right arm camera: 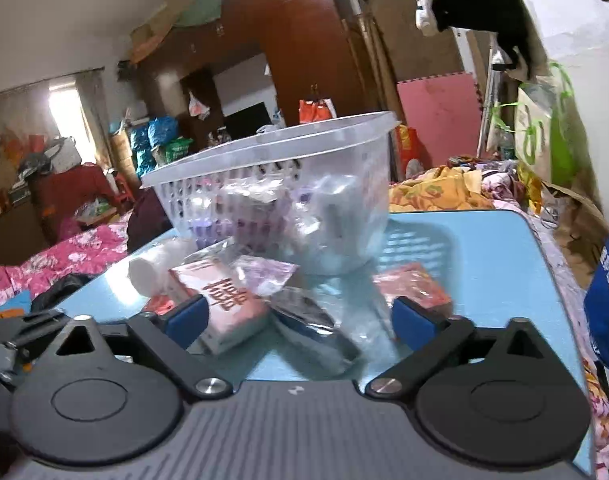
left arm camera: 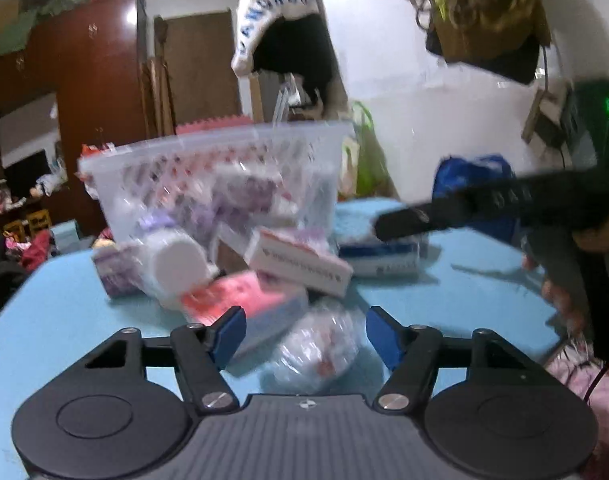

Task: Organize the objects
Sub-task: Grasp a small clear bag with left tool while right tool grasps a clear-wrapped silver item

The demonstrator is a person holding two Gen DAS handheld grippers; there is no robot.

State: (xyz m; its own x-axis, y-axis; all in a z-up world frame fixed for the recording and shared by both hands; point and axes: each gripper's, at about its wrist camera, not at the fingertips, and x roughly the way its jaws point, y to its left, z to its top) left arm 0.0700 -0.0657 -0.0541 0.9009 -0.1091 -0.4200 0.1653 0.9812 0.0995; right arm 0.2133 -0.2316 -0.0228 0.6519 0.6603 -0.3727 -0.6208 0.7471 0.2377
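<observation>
I see some packets already in the basket point(right arm camera: 272, 168) | boxes point(right arm camera: 224, 304) and perhaps a bottle still lie on the bench point(right arm camera: 484, 248) before it | left hand-held gripper point(left arm camera: 304, 336) spread, empty | right hand-held gripper point(right arm camera: 300, 320) spread, empty

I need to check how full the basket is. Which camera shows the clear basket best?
The right wrist view: the basket is sharp, with rim, slotted wall and contents visible. In the left wrist view the basket is motion-blurred, and boxes partly cover its lower part.
</observation>
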